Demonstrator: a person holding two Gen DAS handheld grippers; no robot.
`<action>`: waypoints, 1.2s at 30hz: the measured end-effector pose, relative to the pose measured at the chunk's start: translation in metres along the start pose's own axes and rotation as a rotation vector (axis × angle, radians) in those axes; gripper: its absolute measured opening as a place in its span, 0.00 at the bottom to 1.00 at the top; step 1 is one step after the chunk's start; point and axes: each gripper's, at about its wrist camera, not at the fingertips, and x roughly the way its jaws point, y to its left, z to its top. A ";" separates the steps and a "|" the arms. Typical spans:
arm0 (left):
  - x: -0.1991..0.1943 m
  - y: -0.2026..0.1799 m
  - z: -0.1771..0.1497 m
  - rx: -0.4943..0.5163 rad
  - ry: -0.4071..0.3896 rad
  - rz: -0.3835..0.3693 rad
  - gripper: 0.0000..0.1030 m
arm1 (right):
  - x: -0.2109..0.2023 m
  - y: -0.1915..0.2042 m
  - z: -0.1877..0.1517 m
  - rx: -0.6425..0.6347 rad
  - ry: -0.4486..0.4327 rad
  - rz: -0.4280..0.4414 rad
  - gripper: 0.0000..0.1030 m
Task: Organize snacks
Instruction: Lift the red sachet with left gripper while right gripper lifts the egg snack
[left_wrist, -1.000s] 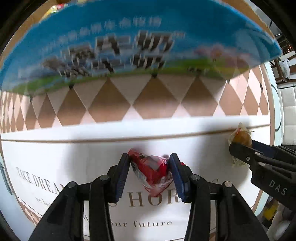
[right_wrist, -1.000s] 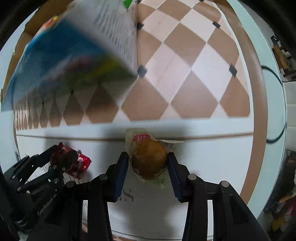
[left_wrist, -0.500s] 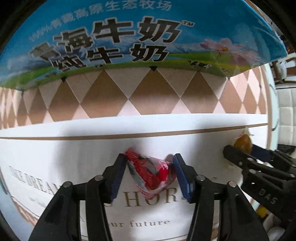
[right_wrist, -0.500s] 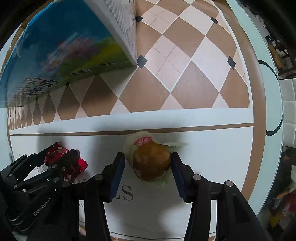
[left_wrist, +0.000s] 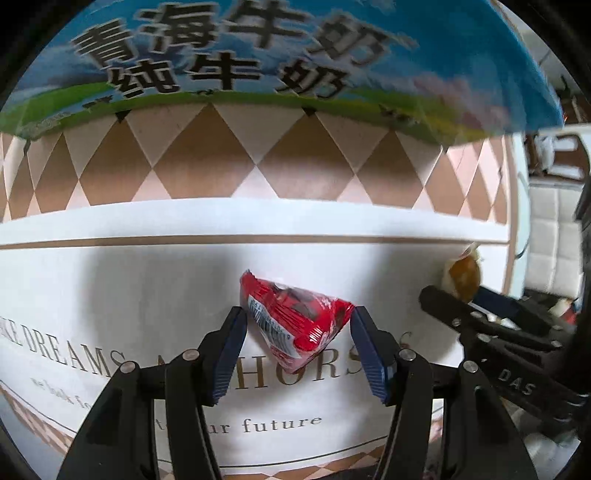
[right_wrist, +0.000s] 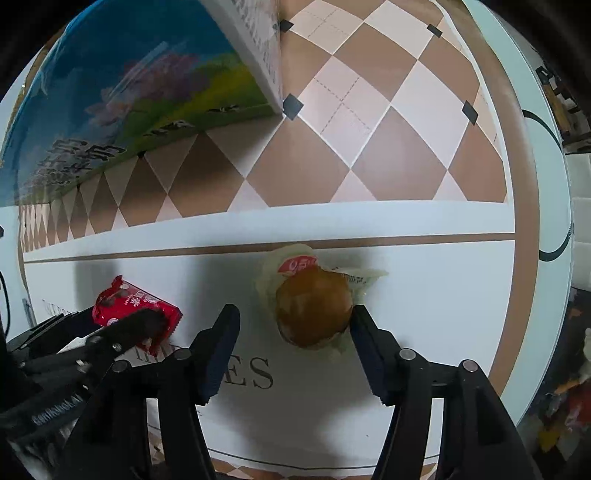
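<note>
Both grippers' jaws have just been opening, the left gripper (left_wrist: 297, 334) freeing the red packet (left_wrist: 295, 321), the right gripper (right_wrist: 293, 332) the wrapped bun (right_wrist: 314, 310); lift straight up without snagging wrappers.

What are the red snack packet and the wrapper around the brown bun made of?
The red snack packet looks like glossy plastic foil: it shines and crinkles, with crimped ends. The wrapper around the brown bun seems thin clear plastic film, since the bun shows through.
</note>
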 end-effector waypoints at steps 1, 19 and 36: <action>0.001 -0.004 -0.001 0.008 -0.009 0.016 0.54 | 0.002 0.000 0.002 -0.004 0.000 -0.007 0.63; -0.013 -0.036 -0.013 0.072 -0.099 0.126 0.42 | 0.007 0.013 -0.035 -0.009 -0.098 -0.037 0.44; -0.076 -0.019 -0.002 0.042 -0.175 0.051 0.40 | -0.032 -0.010 -0.022 0.106 -0.108 0.198 0.14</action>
